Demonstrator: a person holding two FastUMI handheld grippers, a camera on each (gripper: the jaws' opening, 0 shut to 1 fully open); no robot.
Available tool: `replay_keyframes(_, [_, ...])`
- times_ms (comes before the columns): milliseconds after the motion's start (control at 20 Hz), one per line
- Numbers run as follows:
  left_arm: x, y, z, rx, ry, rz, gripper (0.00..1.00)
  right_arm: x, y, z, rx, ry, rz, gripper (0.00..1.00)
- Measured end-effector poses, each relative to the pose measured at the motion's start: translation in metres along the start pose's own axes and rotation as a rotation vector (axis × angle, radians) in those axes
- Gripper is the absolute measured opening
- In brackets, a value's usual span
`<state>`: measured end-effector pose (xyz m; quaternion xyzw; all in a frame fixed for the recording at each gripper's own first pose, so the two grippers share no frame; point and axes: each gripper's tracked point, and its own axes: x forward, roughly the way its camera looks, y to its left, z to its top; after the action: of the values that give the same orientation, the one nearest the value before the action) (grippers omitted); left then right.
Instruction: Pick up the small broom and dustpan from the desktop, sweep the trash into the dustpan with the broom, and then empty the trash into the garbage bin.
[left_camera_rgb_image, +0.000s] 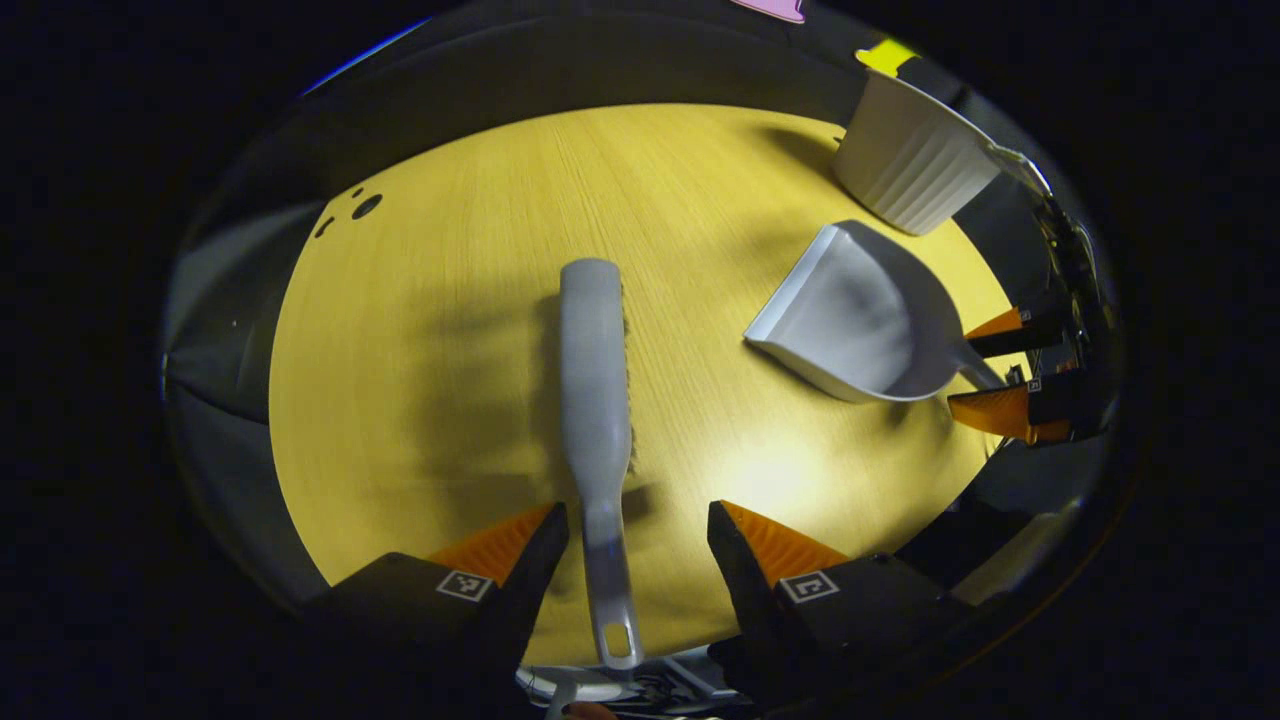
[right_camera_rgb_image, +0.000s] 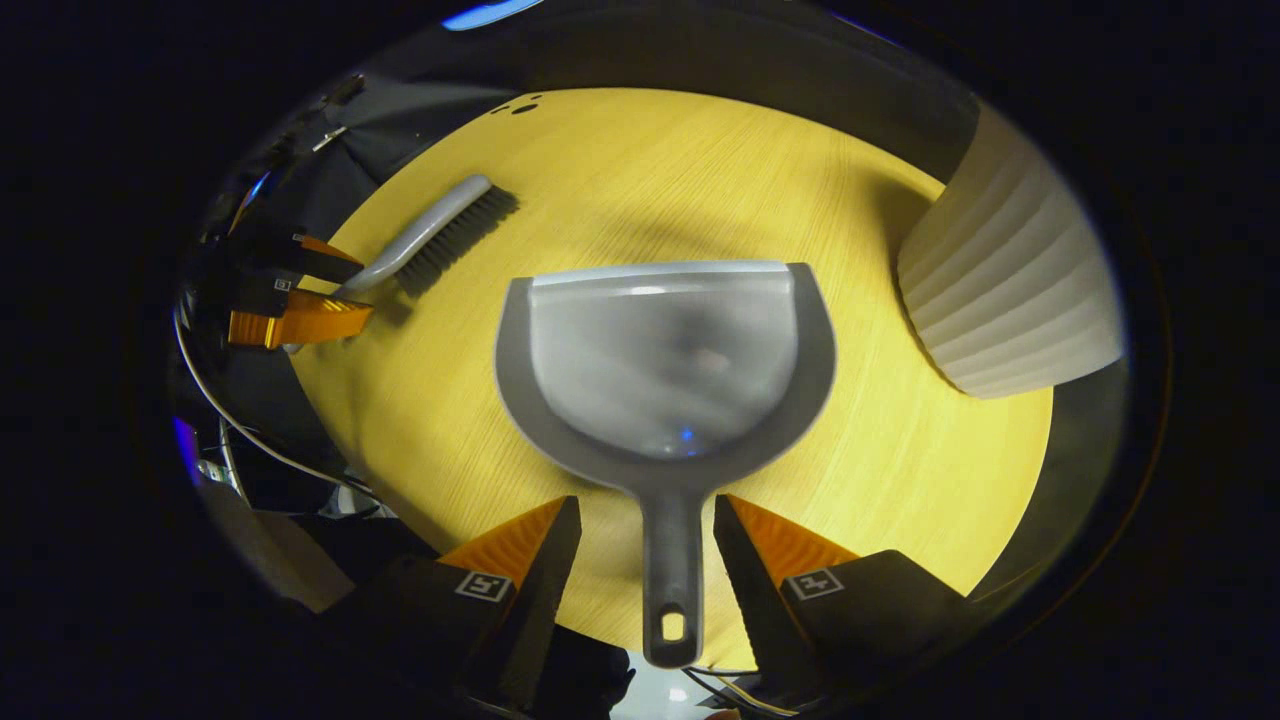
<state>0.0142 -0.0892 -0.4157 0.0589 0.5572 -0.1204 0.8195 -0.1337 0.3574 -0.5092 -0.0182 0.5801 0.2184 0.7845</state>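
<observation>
Though dim, dark specks at the desktop's far edge stay unidentifiable.

black hand-held gripper, square tag markings

Staged recording booth, not a home: black cloth wall round one wood-grain table, cables at edge.

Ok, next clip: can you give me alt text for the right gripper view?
The right gripper sits open around the handle of a grey dustpan lying on a yellow wooden table. A ribbed white bin stands to the right; far left, the left gripper straddles the handle of a small broom.
</observation>
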Motion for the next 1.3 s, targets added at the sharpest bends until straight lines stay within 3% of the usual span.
replay_keyframes(100, [-0.02, 0.001, 0.01, 0.02, -0.054, 0.016, 0.91, -0.02, -0.004, 0.008, 0.002, -0.05, -0.003, 0.84])
replay_keyframes(150, [-0.03, 0.001, 0.017, 0.03, -0.084, 0.023, 0.92, -0.032, -0.004, 0.015, 0.013, -0.088, 0.01, 0.9])
replay_keyframes(200, [-0.039, -0.001, 0.025, 0.041, -0.121, 0.028, 0.93, -0.044, -0.005, 0.021, 0.032, -0.124, 0.019, 0.84])
replay_keyframes(300, [-0.058, -0.005, 0.043, 0.049, -0.21, 0.034, 0.93, -0.067, -0.005, 0.041, 0.075, -0.219, 0.027, 0.98])
replay_keyframes(350, [-0.069, -0.008, 0.054, 0.046, -0.262, 0.033, 0.93, -0.08, -0.008, 0.051, 0.087, -0.273, 0.017, 0.88])
replay_keyframes(550, [-0.116, -0.025, 0.099, 0.026, -0.492, 0.02, 0.93, -0.133, -0.016, 0.087, 0.073, -0.481, -0.062, 0.87])
replay_keyframes(700, [-0.148, -0.028, 0.121, 0.067, -0.628, 0.04, 0.92, -0.16, -0.015, 0.106, 0.083, -0.612, -0.089, 0.87])
replay_keyframes(1050, [-0.192, -0.059, 0.142, 0.107, -0.824, 0.011, 0.93, -0.222, -0.01, 0.135, 0.064, -0.836, -0.161, 0.87])
replay_keyframes(1300, [-0.21, -0.067, 0.15, 0.111, -0.902, 0.02, 0.93, -0.24, -0.007, 0.143, 0.035, -0.892, -0.176, 0.83])
